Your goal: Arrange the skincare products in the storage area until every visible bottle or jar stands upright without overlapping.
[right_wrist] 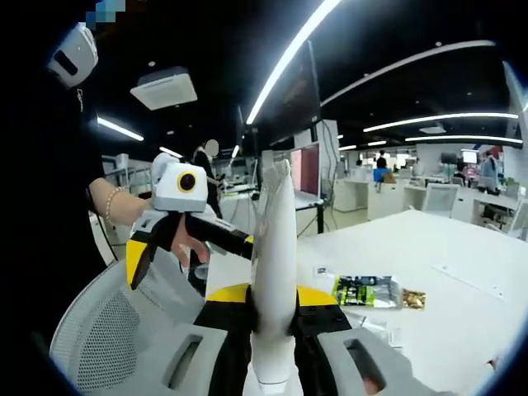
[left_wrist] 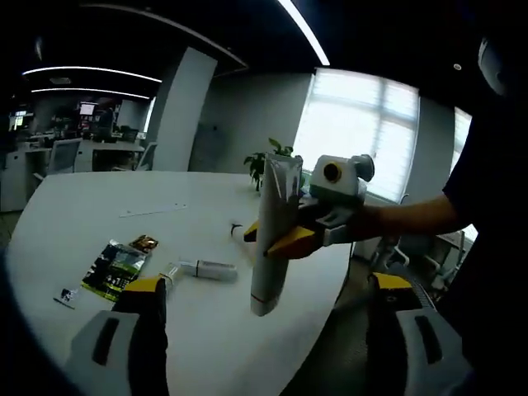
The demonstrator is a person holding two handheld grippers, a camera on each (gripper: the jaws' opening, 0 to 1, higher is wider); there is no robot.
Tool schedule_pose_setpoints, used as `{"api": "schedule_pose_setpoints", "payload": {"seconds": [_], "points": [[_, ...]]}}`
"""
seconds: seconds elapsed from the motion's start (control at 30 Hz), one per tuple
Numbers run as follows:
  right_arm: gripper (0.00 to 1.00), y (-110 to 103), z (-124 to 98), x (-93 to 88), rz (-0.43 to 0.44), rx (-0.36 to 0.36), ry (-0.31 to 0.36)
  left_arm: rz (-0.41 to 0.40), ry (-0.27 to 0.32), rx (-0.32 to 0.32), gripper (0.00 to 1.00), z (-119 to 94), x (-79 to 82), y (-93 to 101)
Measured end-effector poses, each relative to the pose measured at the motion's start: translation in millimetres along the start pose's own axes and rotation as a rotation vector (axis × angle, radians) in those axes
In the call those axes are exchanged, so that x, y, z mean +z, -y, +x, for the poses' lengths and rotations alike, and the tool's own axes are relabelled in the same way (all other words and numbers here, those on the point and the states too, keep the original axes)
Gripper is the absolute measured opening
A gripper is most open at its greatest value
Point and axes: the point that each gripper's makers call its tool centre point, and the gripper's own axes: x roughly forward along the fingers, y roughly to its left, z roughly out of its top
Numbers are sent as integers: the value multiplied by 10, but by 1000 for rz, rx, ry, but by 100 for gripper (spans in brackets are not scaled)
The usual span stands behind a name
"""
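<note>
1. The right gripper point(right_wrist: 272, 318) has its fingers clamped on a white tube point(right_wrist: 272, 272), holding it upright in the air above the near edge of the desk point(right_wrist: 429, 247); in the left gripper view the same tube point(left_wrist: 272, 239) hangs over that rounded edge.
2. The left gripper point(left_wrist: 264, 309) is held just short of the tube, its yellow-tipped fingers point(left_wrist: 144, 285) spread wide with nothing between them.
3. The desk is white with a curved edge. On it, toward the near edge, lie a small white bottle point(left_wrist: 206, 269) on its side, a green packet point(left_wrist: 115, 266) and a small brown packet point(left_wrist: 144, 242) beside it.
4. A potted plant point(left_wrist: 268, 161) stands at the desk's far edge, before a bright window point(left_wrist: 371, 124).
5. The room is an open office with long ceiling light strips point(right_wrist: 289, 58), rows of further desks, and a mesh chair point(right_wrist: 107, 330) beside the person.
</note>
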Motion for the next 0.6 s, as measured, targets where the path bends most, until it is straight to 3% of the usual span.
{"api": "schedule_pose_setpoints", "payload": {"seconds": [0.6], "points": [[8,140,42,-93,-7,-13,-3,-16,-22,33,99,-29,-149,-85]]}}
